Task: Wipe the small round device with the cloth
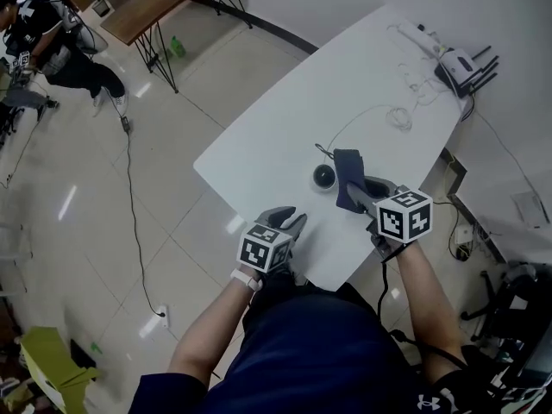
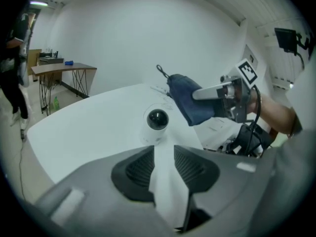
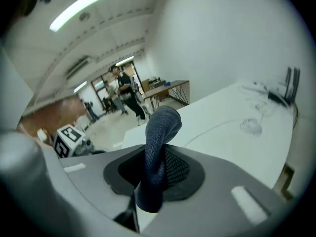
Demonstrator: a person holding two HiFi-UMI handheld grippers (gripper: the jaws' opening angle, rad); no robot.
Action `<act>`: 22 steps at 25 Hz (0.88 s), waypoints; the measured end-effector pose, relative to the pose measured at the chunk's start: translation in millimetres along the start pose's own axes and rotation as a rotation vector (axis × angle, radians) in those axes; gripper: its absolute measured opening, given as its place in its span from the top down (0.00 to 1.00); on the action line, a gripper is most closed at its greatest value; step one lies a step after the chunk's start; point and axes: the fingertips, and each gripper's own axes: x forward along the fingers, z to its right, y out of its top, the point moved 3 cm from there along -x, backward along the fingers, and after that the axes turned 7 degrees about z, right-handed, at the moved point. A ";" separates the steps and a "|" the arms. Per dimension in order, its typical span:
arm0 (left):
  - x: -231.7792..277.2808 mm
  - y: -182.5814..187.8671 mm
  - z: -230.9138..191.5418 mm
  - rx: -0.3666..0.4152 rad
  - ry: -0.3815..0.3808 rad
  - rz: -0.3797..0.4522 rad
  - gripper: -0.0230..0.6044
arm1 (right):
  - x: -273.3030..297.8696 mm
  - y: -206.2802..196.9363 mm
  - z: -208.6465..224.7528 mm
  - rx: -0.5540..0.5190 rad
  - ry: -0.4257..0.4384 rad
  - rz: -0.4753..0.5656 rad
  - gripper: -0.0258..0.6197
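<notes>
Dark blue cloth [image 3: 159,147] clamped between the closed jaws of the right gripper [image 1: 354,193]; its lower end is hidden among them. Left gripper [image 1: 289,222] at the near edge of the white table [image 1: 285,115], jaws apart, nothing between. Small round device [image 1: 324,177] on the table just left of the cloth. Far end: router [image 1: 461,63]; its thin cables are hard to trace.

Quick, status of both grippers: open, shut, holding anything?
Left hand-held gripper: open, nothing between its jaws; small round device lies ahead.
Right hand-held gripper: shut on the dark blue cloth.
</notes>
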 end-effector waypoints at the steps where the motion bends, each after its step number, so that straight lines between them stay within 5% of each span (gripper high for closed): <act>1: -1.3 -2.3 3.6 -0.013 -0.011 -0.009 0.77 | -5.0 -4.1 3.3 0.091 0.018 0.034 0.84; 5: -1.0 -17.6 11.9 -0.044 -0.034 -0.049 0.77 | -18.4 -39.4 22.6 0.390 0.052 0.107 0.84; 9: -3.4 -21.4 21.0 -0.045 -0.059 -0.071 0.77 | -28.9 -74.7 33.2 0.554 0.054 0.133 0.84; 14: -25.8 -41.1 16.1 -0.032 -0.075 -0.091 0.77 | -17.6 -113.8 -1.2 0.625 0.109 0.092 0.84; 22: -2.9 -52.3 38.6 -0.079 -0.114 -0.133 0.78 | -6.1 -123.1 -30.2 0.640 0.218 0.051 0.84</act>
